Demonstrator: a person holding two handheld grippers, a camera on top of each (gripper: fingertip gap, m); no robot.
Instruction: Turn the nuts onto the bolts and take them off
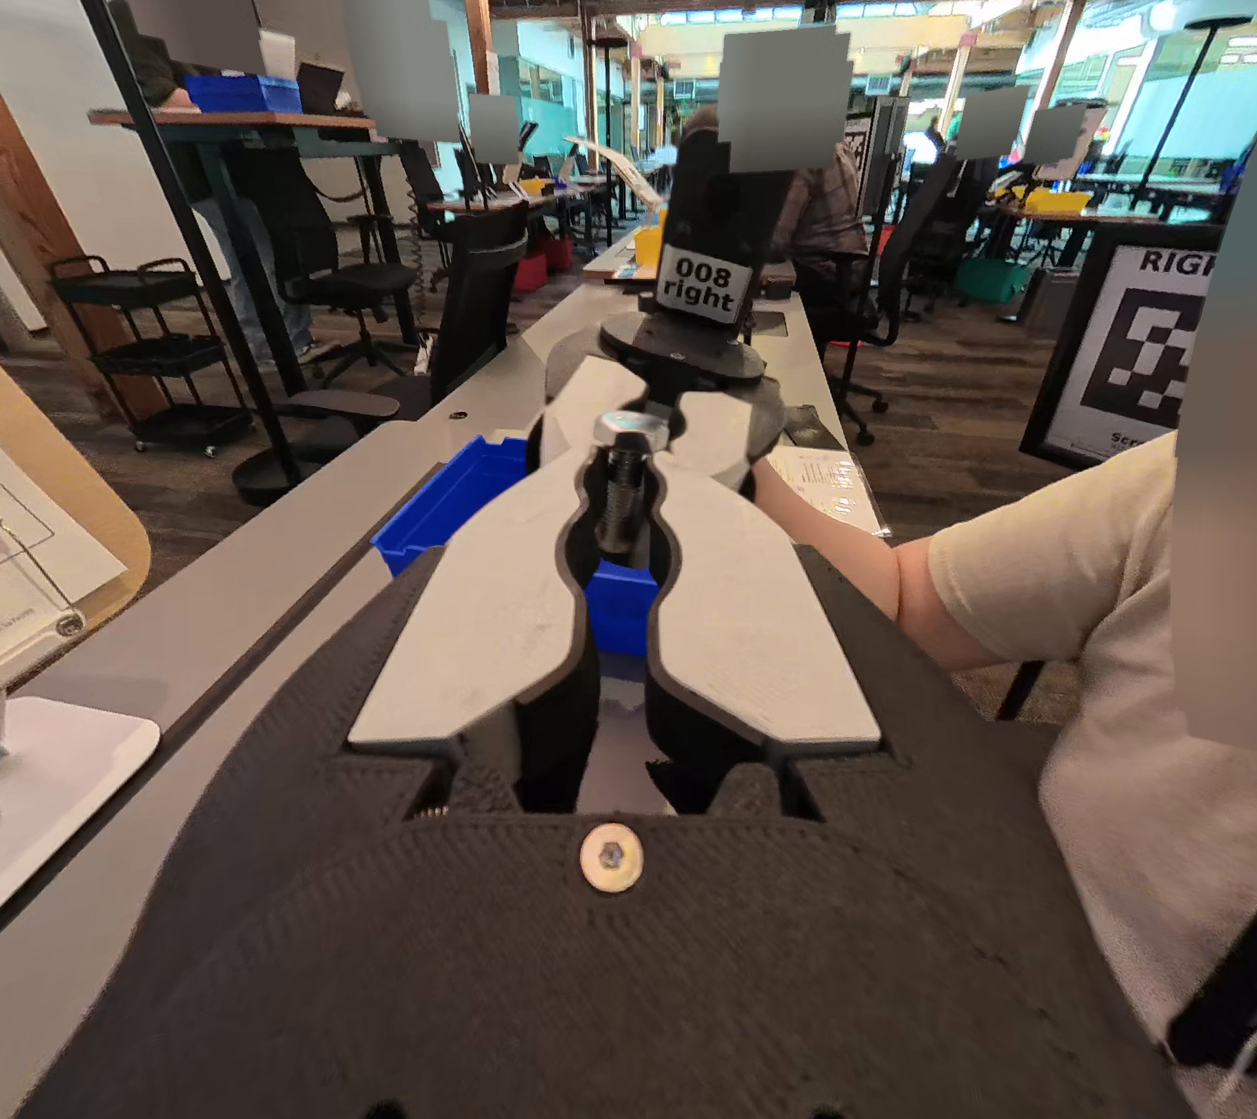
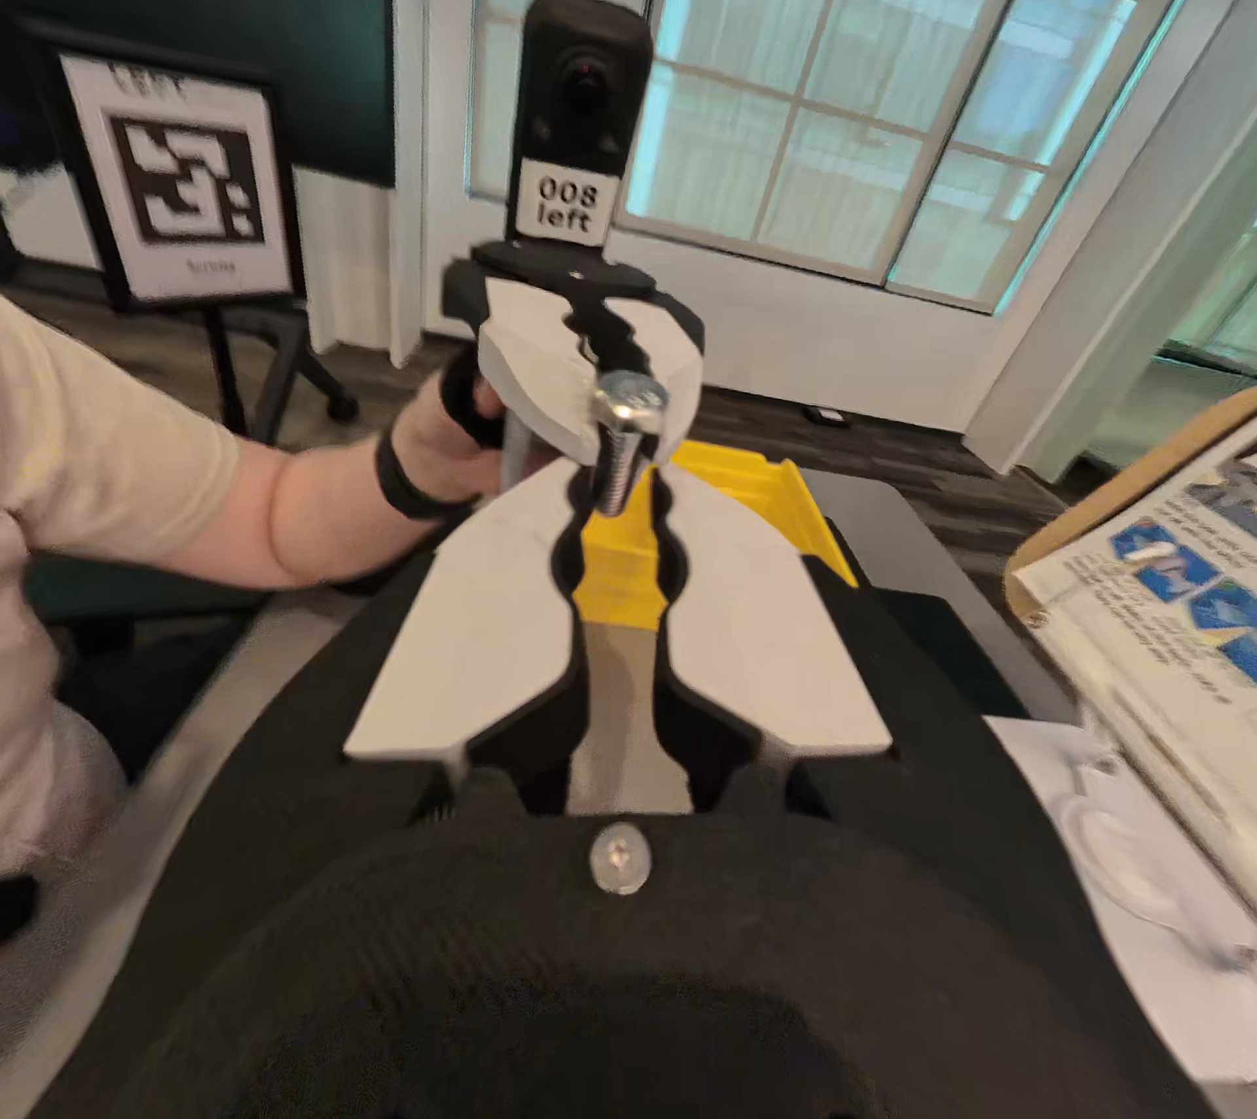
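A silver bolt [image 1: 622, 498] stands upright between the two grippers, hex head [image 1: 629, 426] on top and threaded shaft hanging down. My left gripper [image 1: 615, 467] is closed around the shaft just under the head. My right gripper [image 1: 636, 406] faces it from the far side, its tips flanking the head. In the right wrist view the bolt [image 2: 617, 474] sits at the tips of my right gripper [image 2: 615, 477], and the left gripper [image 2: 629, 440] closes around its head [image 2: 629, 399]. I cannot make out a separate nut.
A blue bin [image 1: 449, 501] sits on the grey table [image 1: 272, 576] below the left gripper. A yellow bin [image 2: 741, 481] lies below the right gripper. An instruction board [image 2: 1156, 576] stands at the right. The person's arms [image 1: 850, 556] [image 2: 326, 494] reach in. Marker signs [image 1: 1143, 351] [image 2: 190, 181] stand behind. My two grippers' fingertips are within a few centimetres of each other.
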